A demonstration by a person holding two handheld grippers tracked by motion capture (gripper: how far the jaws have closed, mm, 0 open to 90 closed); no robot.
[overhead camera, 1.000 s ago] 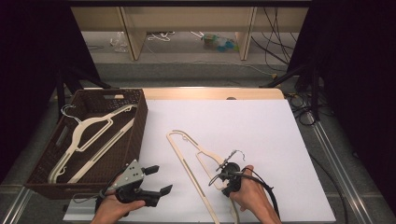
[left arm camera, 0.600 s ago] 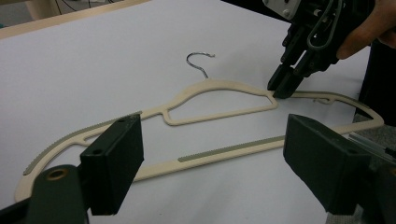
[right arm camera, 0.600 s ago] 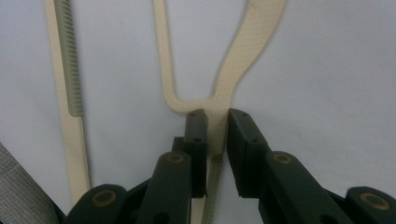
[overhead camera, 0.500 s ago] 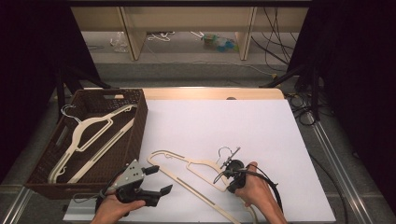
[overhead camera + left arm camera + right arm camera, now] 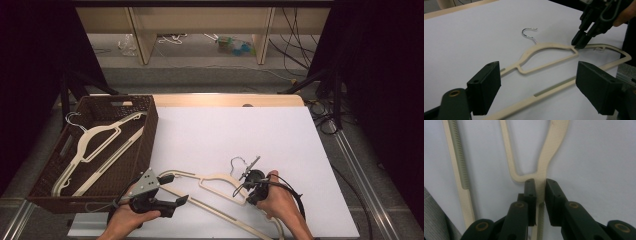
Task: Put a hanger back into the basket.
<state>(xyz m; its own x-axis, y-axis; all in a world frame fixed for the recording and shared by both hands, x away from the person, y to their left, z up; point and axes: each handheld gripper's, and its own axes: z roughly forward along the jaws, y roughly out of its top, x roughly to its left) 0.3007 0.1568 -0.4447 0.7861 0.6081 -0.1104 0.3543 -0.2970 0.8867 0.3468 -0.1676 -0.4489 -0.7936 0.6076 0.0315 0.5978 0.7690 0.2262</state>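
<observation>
The right hand-held gripper [image 5: 539,195] pinches the cream hanger [image 5: 220,180] at its shoulder near the table's [image 5: 225,130] front edge. The left hand-held gripper [image 5: 537,82] hovers wide over the bar; it should probably close squarely there before any lift toward the basket [image 5: 145,145].
</observation>
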